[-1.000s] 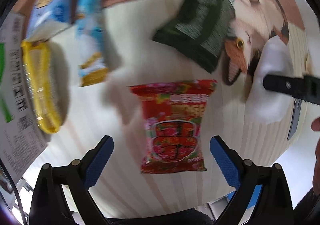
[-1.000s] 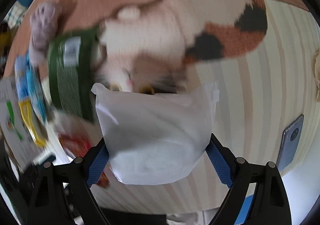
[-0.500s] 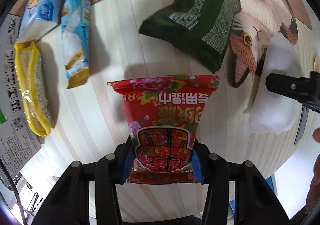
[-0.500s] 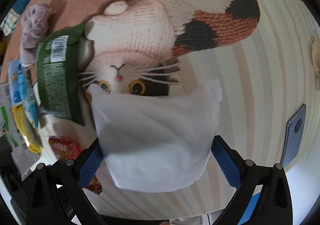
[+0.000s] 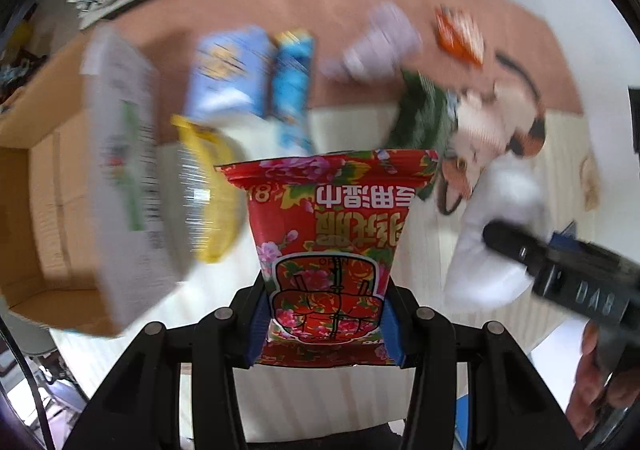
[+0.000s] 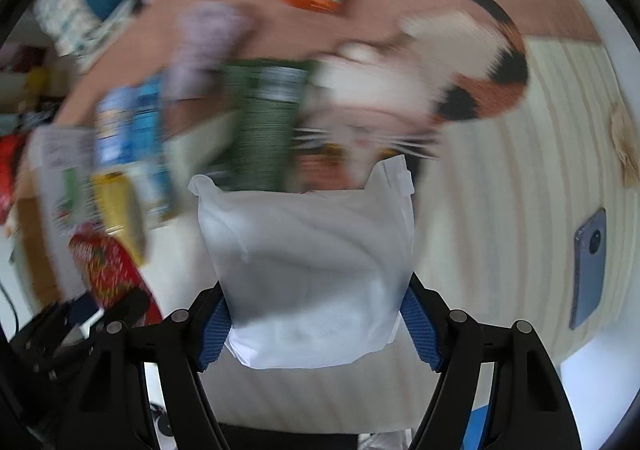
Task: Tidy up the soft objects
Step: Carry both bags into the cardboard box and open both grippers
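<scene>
Both tongs grip soft packs above the floor.

The left tongs [image 5: 326,324] pinch the lower end of a red floral packet [image 5: 326,246], its blue pads pressed to both sides. The right tongs [image 6: 320,330], jaws just closing, clasp a white soft pouch [image 6: 312,274]. Below, blurred, lie a green bag [image 6: 260,121], blue packs [image 5: 248,77] and a cat rug [image 6: 420,77].

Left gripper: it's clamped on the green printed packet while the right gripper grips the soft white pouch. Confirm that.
One detail is wrong. The left gripper is clamped on the red floral-printed packet, not a green one, as the left wrist view shows. The green printed packet lies on the surface beyond. The right gripper does grip the soft white pouch.
</scene>
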A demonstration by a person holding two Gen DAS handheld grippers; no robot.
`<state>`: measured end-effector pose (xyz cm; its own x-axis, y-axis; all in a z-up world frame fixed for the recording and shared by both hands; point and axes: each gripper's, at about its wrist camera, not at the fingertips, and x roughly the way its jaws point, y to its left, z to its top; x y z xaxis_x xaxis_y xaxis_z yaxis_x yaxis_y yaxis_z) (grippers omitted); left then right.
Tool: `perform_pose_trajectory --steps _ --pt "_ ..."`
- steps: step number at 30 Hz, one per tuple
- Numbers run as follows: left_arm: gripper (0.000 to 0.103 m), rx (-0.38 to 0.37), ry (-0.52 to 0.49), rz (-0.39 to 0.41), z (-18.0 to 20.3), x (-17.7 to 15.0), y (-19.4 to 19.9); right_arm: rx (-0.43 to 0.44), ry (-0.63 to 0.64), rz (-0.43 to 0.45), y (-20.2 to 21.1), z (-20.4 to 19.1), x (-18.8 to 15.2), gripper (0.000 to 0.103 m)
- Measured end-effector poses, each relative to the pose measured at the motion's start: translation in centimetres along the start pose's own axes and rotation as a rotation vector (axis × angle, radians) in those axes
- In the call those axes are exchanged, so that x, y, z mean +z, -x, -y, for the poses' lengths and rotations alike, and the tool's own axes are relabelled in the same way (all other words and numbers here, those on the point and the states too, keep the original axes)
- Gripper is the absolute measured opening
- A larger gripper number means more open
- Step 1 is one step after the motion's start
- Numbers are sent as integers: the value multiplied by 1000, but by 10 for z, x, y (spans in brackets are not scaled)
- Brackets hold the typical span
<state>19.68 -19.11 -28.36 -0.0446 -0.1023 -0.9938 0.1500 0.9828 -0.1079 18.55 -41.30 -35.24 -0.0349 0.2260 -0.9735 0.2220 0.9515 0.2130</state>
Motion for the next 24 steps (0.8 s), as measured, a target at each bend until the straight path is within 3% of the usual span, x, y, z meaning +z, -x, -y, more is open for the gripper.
perform_pose_trajectory --steps 2,6,11,14,19,24 --pt "43 -6 27 47 -31 -1 35 34 52 25 19 -33 3 77" --pt "43 -16 88 111 -78 8 55 120 173 81 76 -113 3 77" --pt "43 -25 187 130 -169 8 73 176 291 106 88 -225 8 77" --pt "43 -5 232 114 -233 13 70 172 317 97 72 -291 14 77" --pt "43 -27 244 44 -294 43 36 100 339 47 13 -372 37 77" --pt "43 -106 246 -81 -336 70 -11 21 351 -14 -51 -415 60 77"
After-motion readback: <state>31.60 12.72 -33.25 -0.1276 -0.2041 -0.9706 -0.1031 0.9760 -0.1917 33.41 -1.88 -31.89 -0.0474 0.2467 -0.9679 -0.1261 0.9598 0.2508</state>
